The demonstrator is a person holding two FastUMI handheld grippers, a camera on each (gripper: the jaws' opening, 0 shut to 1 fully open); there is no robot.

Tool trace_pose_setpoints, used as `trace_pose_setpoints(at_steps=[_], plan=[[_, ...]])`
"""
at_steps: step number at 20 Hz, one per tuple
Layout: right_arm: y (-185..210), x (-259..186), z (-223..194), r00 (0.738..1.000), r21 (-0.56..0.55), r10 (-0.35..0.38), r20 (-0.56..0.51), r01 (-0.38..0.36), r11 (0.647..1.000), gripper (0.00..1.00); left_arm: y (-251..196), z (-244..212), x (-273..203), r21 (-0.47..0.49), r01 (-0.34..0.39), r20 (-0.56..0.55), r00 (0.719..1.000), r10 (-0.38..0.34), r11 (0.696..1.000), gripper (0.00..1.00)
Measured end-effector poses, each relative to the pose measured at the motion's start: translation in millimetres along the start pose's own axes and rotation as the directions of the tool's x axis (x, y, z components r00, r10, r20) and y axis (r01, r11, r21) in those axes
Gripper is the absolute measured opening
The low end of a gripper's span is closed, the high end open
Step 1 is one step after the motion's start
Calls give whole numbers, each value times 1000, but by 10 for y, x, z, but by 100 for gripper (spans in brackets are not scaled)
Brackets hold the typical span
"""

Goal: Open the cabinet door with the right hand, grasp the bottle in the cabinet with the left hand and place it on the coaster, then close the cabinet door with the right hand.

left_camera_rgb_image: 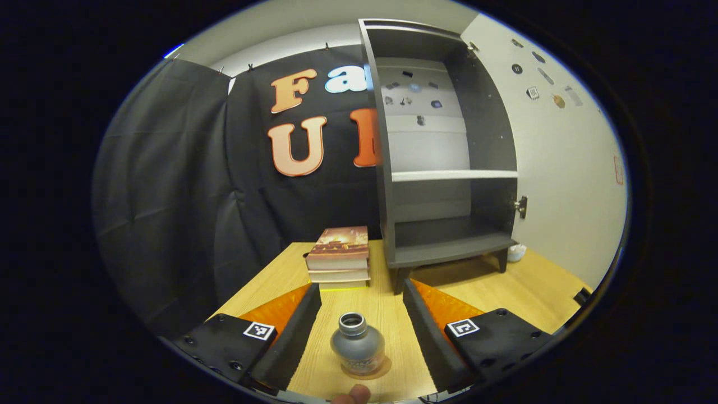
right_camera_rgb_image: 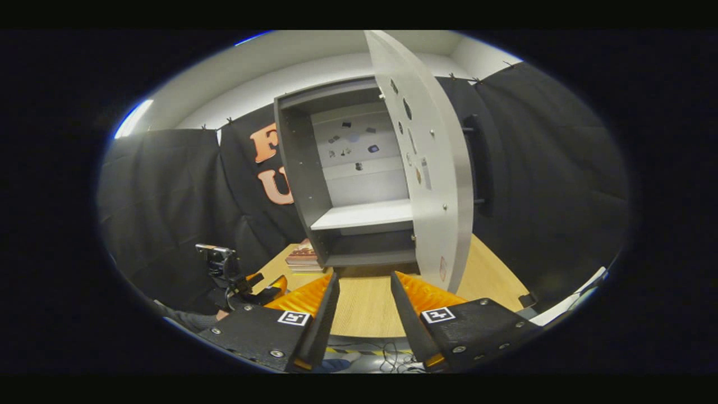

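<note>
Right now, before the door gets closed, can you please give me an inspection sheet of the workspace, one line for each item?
Surface: wooden table, light grain, bare around the bottle.
Job's things: grey bottle stands upright on a coaster that peeks out under it; cabinet shelves hold nothing; cabinet door swung wide open.
Clutter: stack of books left of the cabinet; a small white thing by the cabinet's right foot, too small to tell.
Grippers: left gripper with jaws open on either side of the bottle, not touching; right gripper with jaws open, holding nothing.
Cables: some dark cables below the table edge.
Surroundings: black cloth wall.
</note>
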State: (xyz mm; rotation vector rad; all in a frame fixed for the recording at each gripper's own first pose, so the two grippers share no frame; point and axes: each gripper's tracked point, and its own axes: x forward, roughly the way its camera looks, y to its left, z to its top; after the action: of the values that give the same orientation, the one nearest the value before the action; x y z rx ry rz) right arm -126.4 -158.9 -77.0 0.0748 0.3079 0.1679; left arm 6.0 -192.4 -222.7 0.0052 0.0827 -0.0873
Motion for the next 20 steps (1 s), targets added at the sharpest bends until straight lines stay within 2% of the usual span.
trace_pose_setpoints(at_steps=[5,9,12,16,18,20], plan=[[-205,-163,377,995,-32,-23,93,26,999,58,-232,575,-95,-35,68,46,997,-66,997,96],[-671,-329,709,980,-61,-92,177,104,993,59,-292,887,-173,-90,99,62,994,-94,991,97],[-1076,-335,804,972,-53,-132,196,145,988,59,-299,934,-197,-83,99,32,995,-97,992,95],[-1352,-90,842,975,-28,-124,187,132,991,59,-278,1015,-209,-39,84,36,996,-82,996,95],[-1353,69,790,981,-23,-102,165,107,994,59,-269,1034,-214,-26,77,37,996,-76,997,95],[-1385,139,770,980,-38,-108,169,116,993,61,-253,1012,-217,-17,72,27,997,-71,997,95]])
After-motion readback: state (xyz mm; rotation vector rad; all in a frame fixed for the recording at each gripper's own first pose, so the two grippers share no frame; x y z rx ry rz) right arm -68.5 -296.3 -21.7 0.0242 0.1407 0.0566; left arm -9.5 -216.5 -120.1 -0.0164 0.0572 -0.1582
